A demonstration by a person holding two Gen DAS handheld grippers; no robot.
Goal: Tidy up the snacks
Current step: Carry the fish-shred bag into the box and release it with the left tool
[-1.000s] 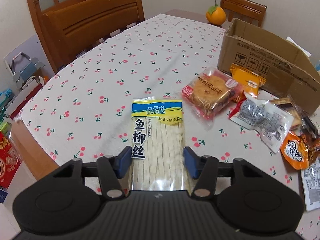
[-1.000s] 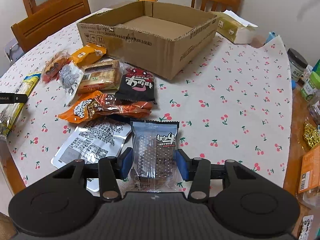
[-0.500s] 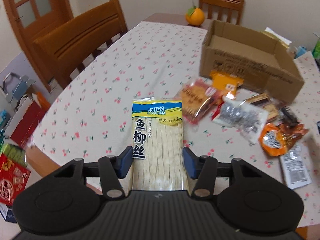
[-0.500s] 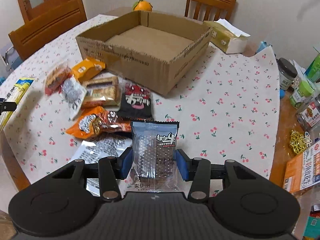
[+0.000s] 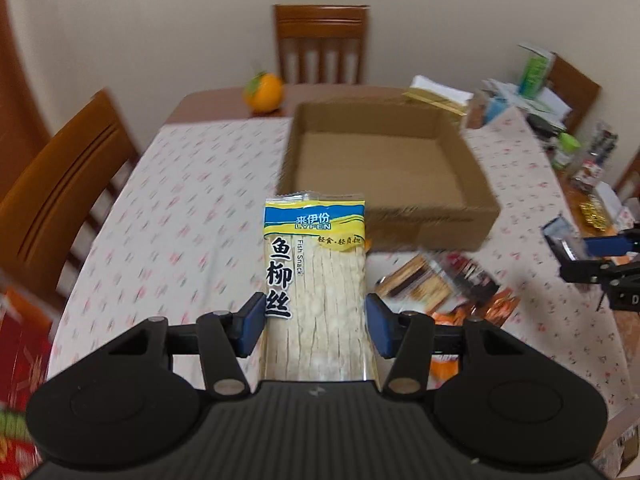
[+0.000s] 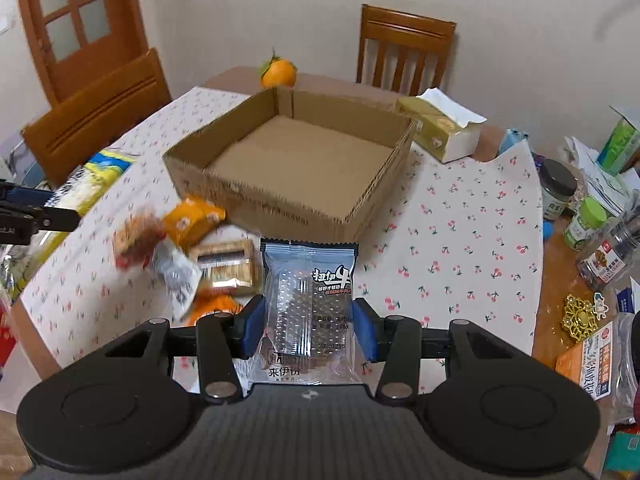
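My left gripper [image 5: 315, 326] is shut on a long yellow-and-blue fish snack packet [image 5: 315, 280] and holds it in the air in front of the open cardboard box [image 5: 384, 168]. My right gripper [image 6: 308, 330] is shut on a clear packet with a dark blue top [image 6: 310, 304], also lifted, just short of the box [image 6: 296, 160], which is empty inside. Loose snack packets [image 6: 188, 248] lie on the cherry-print tablecloth before the box. The right gripper shows at the right edge of the left wrist view [image 5: 600, 256].
An orange [image 6: 278, 72] sits behind the box and a tissue pack [image 6: 444, 132] at its right. Jars and bottles [image 6: 576, 208] crowd the table's right side. Wooden chairs [image 6: 404, 52] stand at the far end and on the left.
Both grippers have risen and swung toward the box with their packets held; the box now sits straight ahead in both views.
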